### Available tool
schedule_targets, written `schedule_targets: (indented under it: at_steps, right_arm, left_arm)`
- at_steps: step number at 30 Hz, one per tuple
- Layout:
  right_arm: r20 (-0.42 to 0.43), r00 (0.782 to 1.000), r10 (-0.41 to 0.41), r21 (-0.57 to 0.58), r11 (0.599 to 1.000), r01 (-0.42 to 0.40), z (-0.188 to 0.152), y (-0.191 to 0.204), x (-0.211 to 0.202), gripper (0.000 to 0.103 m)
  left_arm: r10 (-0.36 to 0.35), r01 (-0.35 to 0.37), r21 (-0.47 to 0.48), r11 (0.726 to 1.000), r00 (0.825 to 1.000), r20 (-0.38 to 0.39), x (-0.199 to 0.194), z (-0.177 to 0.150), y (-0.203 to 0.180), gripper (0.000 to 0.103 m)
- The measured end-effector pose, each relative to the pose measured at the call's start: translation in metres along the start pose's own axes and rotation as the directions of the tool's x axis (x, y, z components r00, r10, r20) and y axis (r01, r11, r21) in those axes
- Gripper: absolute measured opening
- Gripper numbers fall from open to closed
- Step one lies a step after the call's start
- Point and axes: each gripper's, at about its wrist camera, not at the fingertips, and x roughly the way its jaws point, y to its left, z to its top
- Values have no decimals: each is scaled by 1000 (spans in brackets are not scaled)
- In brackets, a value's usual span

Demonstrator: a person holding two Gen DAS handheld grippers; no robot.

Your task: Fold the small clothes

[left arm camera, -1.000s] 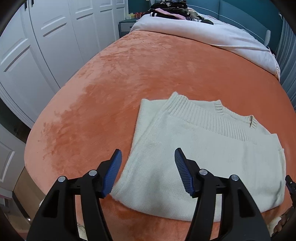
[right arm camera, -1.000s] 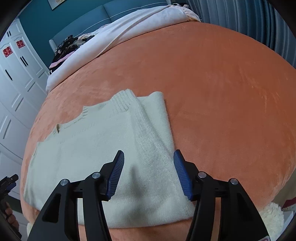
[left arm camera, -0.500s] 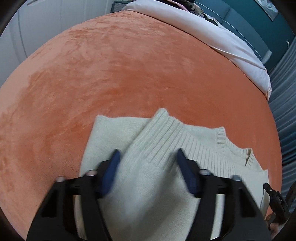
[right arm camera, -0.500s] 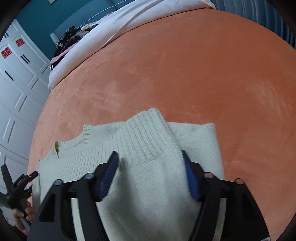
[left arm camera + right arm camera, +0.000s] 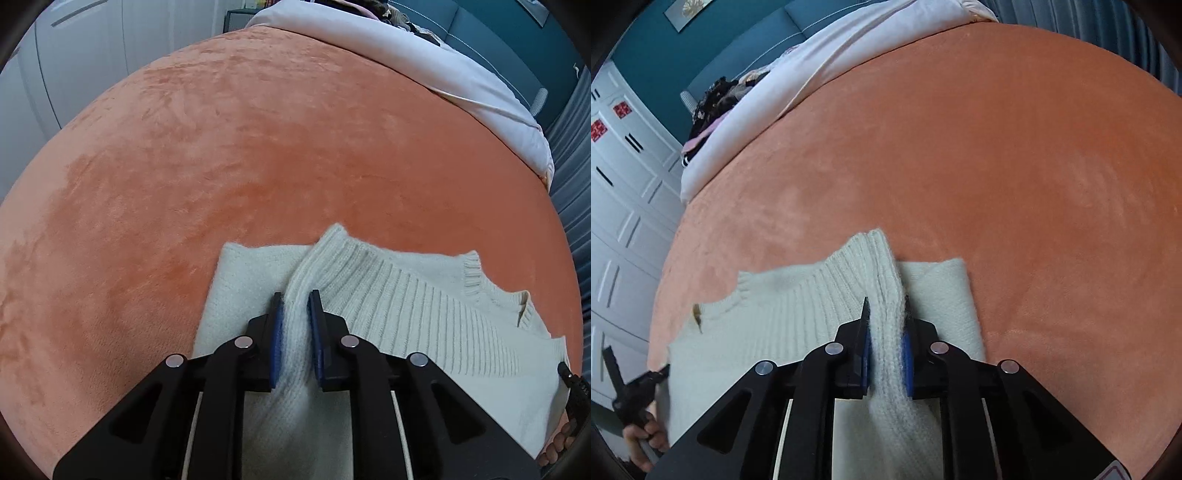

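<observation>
A cream knitted sweater (image 5: 424, 306) lies partly folded on the orange blanket (image 5: 258, 147), ribbed hem and collar showing. My left gripper (image 5: 295, 299) is shut on a pinched ridge of the sweater at its left side, beside the folded-in sleeve. The sweater also shows in the right wrist view (image 5: 783, 306). My right gripper (image 5: 886, 306) is shut on a pinched ridge of the knit at its right side. Each view shows the other gripper at the frame's edge, in a hand.
The orange blanket (image 5: 997, 147) covers the bed all around the sweater. A white duvet (image 5: 424, 62) and a pile of dark clothes (image 5: 716, 99) lie at the bed's far end. White wardrobe doors (image 5: 624, 206) stand along one side.
Both grippers moved forward over the sweater and closed from wide open onto pinched folds of the knit.
</observation>
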Motion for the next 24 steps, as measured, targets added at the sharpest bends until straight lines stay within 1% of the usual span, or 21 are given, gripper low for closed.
schedule_targets:
  at_steps: [1,2,3,4,6,7,8,9,10,12,13,14,15,16,17,18,19,21,22,23,24]
  right_arm:
    - [23,1000,-4,-6,1000,4,0,5,-10,22]
    - [59,998,-31,-21,999,32,-2,11,-24,25]
    - [97,994,-46,-38,998,50,-5,17,-37,25]
    - [125,991,-39,-62,997,47,-9,26,-49,25]
    - [133,991,17,-108,994,-2,-22,46,-64,25]
    - [112,992,54,-137,990,-39,-31,60,-66,25]
    - [76,993,88,-173,982,-73,-42,80,-63,25]
    - [13,991,130,-223,967,-124,-59,106,-55,23]
    - [-37,985,167,-258,951,-171,-72,125,-49,22]
    - [-140,966,218,-320,913,-253,-103,163,-33,18]
    - [-184,957,224,-344,897,-276,-115,174,-24,14]
    - [-215,954,206,-366,889,-275,-125,179,-15,12]
    - [-218,959,183,-370,893,-255,-128,174,-11,10]
    - [-208,963,173,-355,904,-239,-127,161,-10,10]
    - [-191,970,151,-332,920,-208,-122,144,-13,11]
    - [-163,981,108,-289,945,-152,-115,115,-18,5]
    - [-148,983,106,-242,960,-140,-111,90,-25,0]
    - [-115,991,71,-144,986,-88,-101,35,-42,0]
    - [-95,995,22,-102,994,-32,-98,13,-51,0]
    - [-82,997,-5,-69,998,-1,-97,-3,-57,0]
    - [-72,997,-7,-39,999,4,-96,-16,-62,0]
  left_arm:
    - [-10,10,-13,1000,1000,5,-6,-2,3,18]
    - [2,-2,-23,1000,1000,13,-14,-5,4,24]
    - [27,-26,-26,999,999,27,-24,-8,3,26]
    - [40,-39,-11,999,997,59,-40,-14,-3,26]
    - [16,-20,35,999,995,101,-62,-26,-17,27]
    - [-10,3,60,998,994,111,-74,-34,-30,29]
    - [-44,35,81,996,993,106,-79,-41,-42,34]
    - [-82,72,107,992,993,85,-82,-52,-59,37]
    - [-100,91,132,987,993,60,-79,-57,-70,37]
    - [-87,83,183,980,996,12,-68,-73,-90,37]
    - [-46,48,202,978,999,-16,-58,-81,-93,37]
    - [-17,23,205,978,999,-33,-49,-83,-90,37]
    - [-4,11,203,979,999,-37,-47,-85,-83,37]
    - [-2,8,199,980,1000,-31,-48,-86,-73,37]
    - [20,-14,198,980,999,-26,-51,-86,-64,37]
    - [45,-39,194,980,999,-25,-52,-85,-53,37]
    - [52,-46,181,982,998,-31,-53,-84,-41,37]
    - [46,-40,146,988,998,-38,-55,-85,-24,36]
    - [36,-30,135,990,998,-42,-56,-85,-19,36]
    - [38,-32,133,991,998,-42,-58,-86,-16,36]
    - [48,-43,142,989,998,-36,-59,-87,-18,36]
